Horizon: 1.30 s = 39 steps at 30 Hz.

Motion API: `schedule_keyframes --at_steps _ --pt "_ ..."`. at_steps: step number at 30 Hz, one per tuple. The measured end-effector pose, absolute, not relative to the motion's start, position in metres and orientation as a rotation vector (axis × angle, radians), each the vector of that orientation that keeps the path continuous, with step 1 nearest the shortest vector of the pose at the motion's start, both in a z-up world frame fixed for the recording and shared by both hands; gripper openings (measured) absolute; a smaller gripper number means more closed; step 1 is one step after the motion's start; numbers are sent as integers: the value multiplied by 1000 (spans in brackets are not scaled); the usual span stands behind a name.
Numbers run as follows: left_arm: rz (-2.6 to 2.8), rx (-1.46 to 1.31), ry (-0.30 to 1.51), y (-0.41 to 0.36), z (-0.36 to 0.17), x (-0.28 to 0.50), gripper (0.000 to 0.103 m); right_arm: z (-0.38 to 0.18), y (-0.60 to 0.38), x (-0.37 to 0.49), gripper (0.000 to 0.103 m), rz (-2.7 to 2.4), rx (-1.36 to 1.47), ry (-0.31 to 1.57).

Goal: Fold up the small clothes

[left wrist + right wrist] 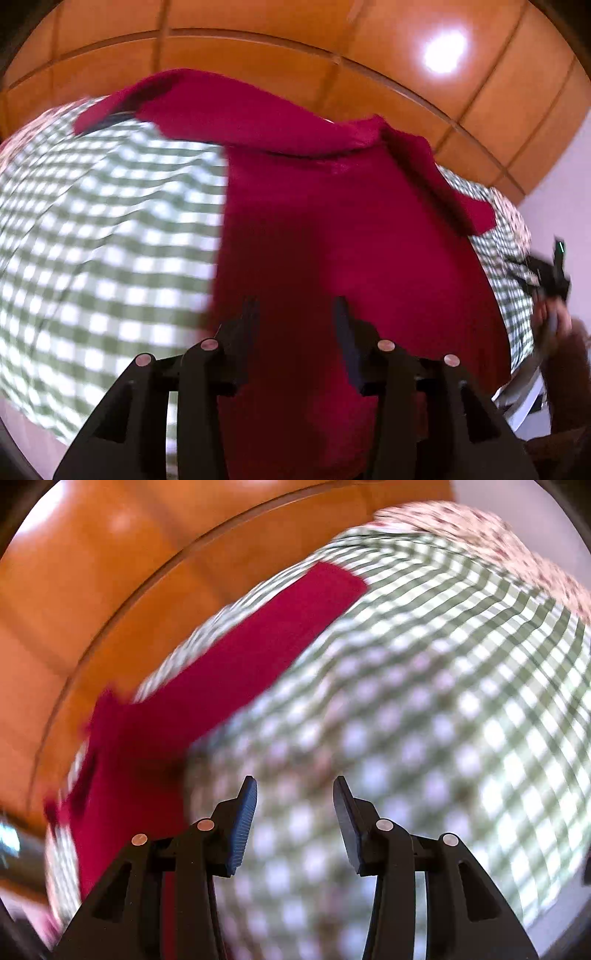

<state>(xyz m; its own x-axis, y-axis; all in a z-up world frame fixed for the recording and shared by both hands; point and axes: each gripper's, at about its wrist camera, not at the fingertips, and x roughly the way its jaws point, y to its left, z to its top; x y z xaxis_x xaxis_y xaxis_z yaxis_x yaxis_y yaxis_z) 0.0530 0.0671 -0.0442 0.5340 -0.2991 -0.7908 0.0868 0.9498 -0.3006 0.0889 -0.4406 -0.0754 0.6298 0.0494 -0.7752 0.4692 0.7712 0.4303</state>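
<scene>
Garment in red [332,236] lies spread on the green-and-white checked cloth [110,229] that covers the table, in front of the orange wooden cabinet [258,48]. One long sleeve [229,110] is already laid across the top part; the other sleeve [469,206] points out to the right side.

The left tongs [295,314] are spread apart and hold nothing; they hang over the lower middle of the garment. The right tongs [295,794] are spread too and empty, over the bare checked cloth, with the garment [207,686] to their left. Both views are blurred, so I cannot tell how high the tongs are above the fabric.

My judgement is that the next fold needs the free sleeve or the bottom hem. To do it well, each pair of tongs should pinch only the top layers at a corner, lift both sides at an equal height, and lay the edge down straight. Pulling with one side only would drag the sleeve that is already folded.
</scene>
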Motion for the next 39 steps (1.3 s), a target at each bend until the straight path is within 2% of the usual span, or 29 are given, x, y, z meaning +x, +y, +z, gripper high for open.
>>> schedule_keyframes --at_steps 10,11,12,13,18,25,26,28,29,30,32,34,36,39 --pt "-260 -204 1097 25 -65 83 46 -102 -513 197 42 -483 772 852" --pt "-260 -200 1105 23 -67 85 46 -100 -514 202 38 -476 759 859" --pt "-259 -197 1113 21 -69 86 47 -95 -515 207 13 -461 723 872" --pt "-258 -193 1118 19 -71 88 49 -87 -516 208 5 -483 660 851" --pt "-262 -197 1120 18 -76 92 54 -62 -543 172 5 -708 486 769" --pt "-275 -208 1111 19 -76 93 57 -99 -583 144 5 -775 599 823" --pt "-273 -212 1108 22 -74 92 57 -100 -582 143 8 -772 592 818" --pt "-256 -225 1094 35 -69 89 58 -98 -576 138 31 -722 632 795" --pt "-238 -231 1083 45 -66 88 58 -98 -576 138 61 -722 632 795" --pt "-209 -230 1066 55 -62 87 59 -95 -572 133 79 -705 647 785" --pt "-140 -231 1034 83 -54 87 61 -81 -558 121 80 -721 618 747" --pt "-41 -260 999 125 -46 87 67 -67 -539 116 80 -677 572 735" --pt "46 -300 970 162 -41 88 67 -53 -508 109 86 -609 519 717" --pt "210 -338 928 230 -33 99 67 -39 -458 103 86 -478 451 701"
